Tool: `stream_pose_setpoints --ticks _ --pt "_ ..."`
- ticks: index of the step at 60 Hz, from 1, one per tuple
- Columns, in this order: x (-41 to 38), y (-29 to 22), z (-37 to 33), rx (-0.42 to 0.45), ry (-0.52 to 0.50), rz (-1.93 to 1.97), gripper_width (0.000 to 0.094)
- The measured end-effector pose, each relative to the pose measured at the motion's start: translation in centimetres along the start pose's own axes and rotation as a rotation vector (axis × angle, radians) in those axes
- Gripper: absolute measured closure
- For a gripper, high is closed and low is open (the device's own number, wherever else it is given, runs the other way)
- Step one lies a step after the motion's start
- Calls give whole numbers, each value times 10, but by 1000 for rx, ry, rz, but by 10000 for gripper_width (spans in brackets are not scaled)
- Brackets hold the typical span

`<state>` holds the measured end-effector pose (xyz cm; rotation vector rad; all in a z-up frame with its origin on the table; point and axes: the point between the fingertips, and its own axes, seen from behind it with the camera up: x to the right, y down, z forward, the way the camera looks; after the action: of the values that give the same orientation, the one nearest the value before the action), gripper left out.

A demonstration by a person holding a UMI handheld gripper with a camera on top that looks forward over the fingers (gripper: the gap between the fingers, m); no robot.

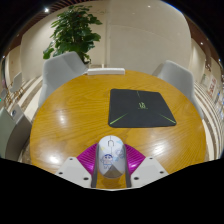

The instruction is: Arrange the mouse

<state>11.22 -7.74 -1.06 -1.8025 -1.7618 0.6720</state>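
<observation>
White mouse between the jaws, touching both magenta pads.

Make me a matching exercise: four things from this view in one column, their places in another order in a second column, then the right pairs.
Things:
1. mouse
2. mouse pad
3. plant
4. laptop

Places:
A. beyond the table, behind the chairs
B. between the gripper fingers, pink pads at both sides
C. at the table's far edge, closed
D. flat on the table, ahead of the fingers

Pairs: 1-B, 2-D, 3-A, 4-C
</observation>
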Motion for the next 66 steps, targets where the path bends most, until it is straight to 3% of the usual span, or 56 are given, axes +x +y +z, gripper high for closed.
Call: stream_pose_setpoints --ticks 10,20,29,37,50,62,66 --pt "3 -38 -32 37 -17 10 561" --pt "31 -128 -56 143 -22 16 560" --pt "76 -200 -22 213 -1 6 562" --pt "102 -203 46 180 -3 -1 561" --pt "110 -149 118 54 -40 8 557" --pt "111 -129 129 27 -50 30 420" --pt "113 -129 126 29 -48 31 181"
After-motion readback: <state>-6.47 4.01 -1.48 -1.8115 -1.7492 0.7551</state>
